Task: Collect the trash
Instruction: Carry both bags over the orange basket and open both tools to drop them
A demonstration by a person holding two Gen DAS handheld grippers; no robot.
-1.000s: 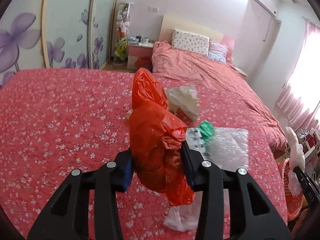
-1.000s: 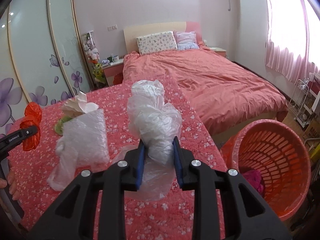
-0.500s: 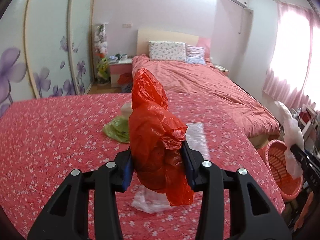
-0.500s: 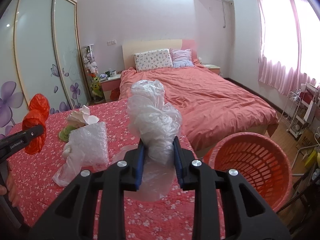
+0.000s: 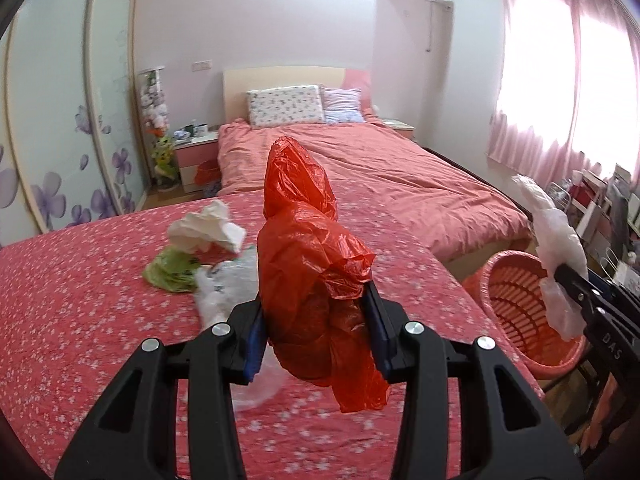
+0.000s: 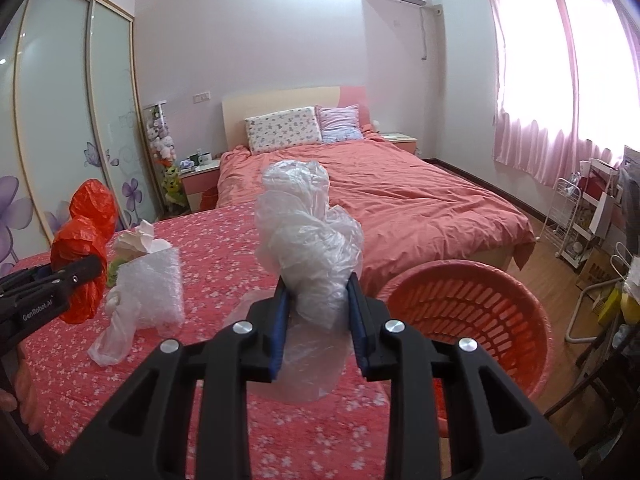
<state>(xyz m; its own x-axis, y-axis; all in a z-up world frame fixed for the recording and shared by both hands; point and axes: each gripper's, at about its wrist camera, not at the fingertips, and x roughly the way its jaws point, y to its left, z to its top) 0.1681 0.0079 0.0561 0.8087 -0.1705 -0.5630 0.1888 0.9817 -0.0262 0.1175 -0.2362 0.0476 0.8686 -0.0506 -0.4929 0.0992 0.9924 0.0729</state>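
My left gripper (image 5: 316, 332) is shut on a crumpled red plastic bag (image 5: 308, 264), held above the red flowered bedspread (image 5: 80, 320). My right gripper (image 6: 318, 320) is shut on a wad of clear plastic bag (image 6: 312, 236). An orange slatted basket (image 6: 472, 320) stands on the floor just right of the bed's edge, below and right of the right gripper. On the bedspread lie white tissue (image 5: 208, 230), a green scrap (image 5: 170, 274) and a bubble-wrap sheet (image 6: 154, 288). In the left wrist view the clear bag (image 5: 556, 240) hangs over the basket (image 5: 520, 312).
A second bed with a salmon cover (image 6: 400, 200) and pillows lies behind. A wardrobe with purple flowers (image 5: 60, 140) is on the left. A white wire rack (image 6: 572, 216) and clutter stand by the pink curtains (image 6: 560, 80) on the right.
Both grippers have swung to the right with their bags still gripped. The basket has come further into both views and the left wrist view has rolled level.
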